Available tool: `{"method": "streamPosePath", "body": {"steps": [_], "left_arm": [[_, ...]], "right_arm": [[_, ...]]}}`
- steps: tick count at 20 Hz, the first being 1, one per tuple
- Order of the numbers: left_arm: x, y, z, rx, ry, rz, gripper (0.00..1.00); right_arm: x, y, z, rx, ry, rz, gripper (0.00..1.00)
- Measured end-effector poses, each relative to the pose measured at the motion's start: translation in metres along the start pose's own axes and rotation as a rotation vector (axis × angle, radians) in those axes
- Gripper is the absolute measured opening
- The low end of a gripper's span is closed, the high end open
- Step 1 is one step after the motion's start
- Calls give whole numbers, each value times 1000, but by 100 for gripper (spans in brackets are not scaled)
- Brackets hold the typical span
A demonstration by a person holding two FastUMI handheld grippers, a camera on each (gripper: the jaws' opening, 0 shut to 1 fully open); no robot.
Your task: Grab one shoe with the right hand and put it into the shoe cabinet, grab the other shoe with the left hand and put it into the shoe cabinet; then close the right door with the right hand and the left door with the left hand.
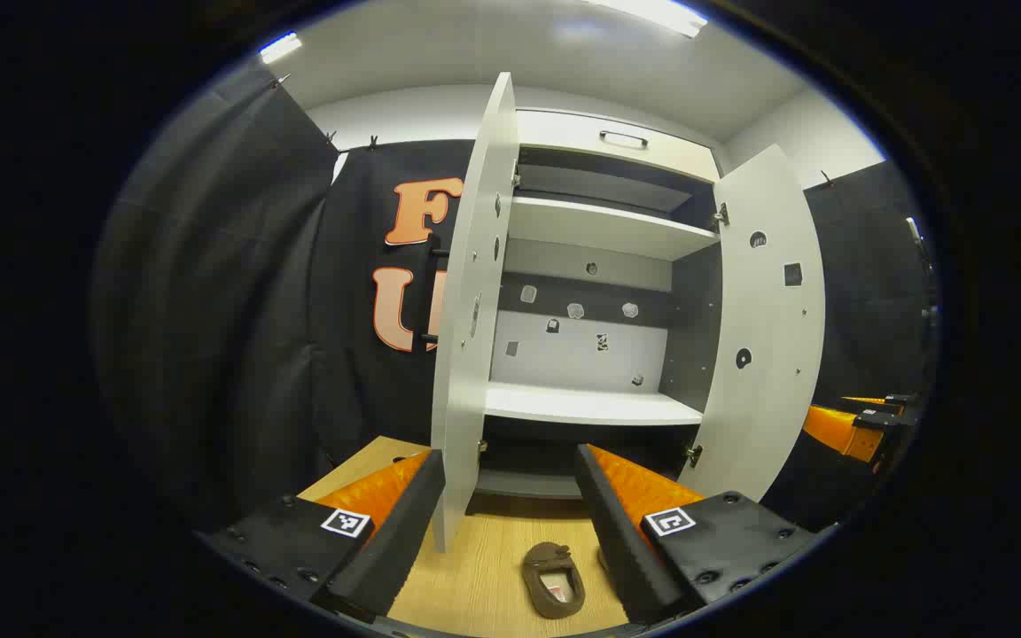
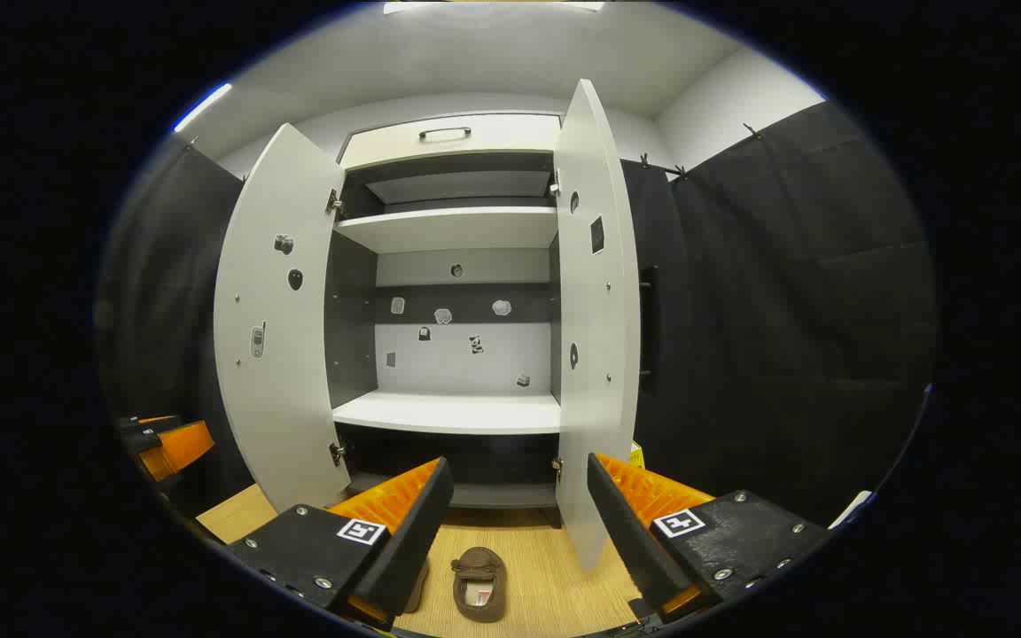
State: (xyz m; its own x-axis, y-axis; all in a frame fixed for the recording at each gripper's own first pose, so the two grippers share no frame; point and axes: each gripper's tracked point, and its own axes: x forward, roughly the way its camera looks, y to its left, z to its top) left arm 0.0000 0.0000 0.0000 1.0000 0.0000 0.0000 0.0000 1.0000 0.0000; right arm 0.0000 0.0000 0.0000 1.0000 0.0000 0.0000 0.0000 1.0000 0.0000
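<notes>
Cabinet with both doors swung wide for loading; shoes lie on the floor before it. Left gripper and right gripper hover above, fingers spread, nothing held, ready to descend

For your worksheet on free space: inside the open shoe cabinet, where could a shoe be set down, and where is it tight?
Free: the white middle shelf and upper shelf, between the side walls. Tighter: the floor before the cabinet, where a brown shoe lies between the open doors.
</notes>
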Motion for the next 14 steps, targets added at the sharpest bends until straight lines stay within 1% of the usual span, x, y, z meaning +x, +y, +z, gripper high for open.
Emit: {"method": "streamPosePath", "body": {"steps": [7, 14], "left_arm": [[3, -3, -5, 6, 11, -22, 97], [9, 2, -8, 3, 19, -15, 96]], "right_arm": [[4, 2, -9, 8, 23, -8, 94], [12, 4, -20, 6, 38, -11, 94]]}}
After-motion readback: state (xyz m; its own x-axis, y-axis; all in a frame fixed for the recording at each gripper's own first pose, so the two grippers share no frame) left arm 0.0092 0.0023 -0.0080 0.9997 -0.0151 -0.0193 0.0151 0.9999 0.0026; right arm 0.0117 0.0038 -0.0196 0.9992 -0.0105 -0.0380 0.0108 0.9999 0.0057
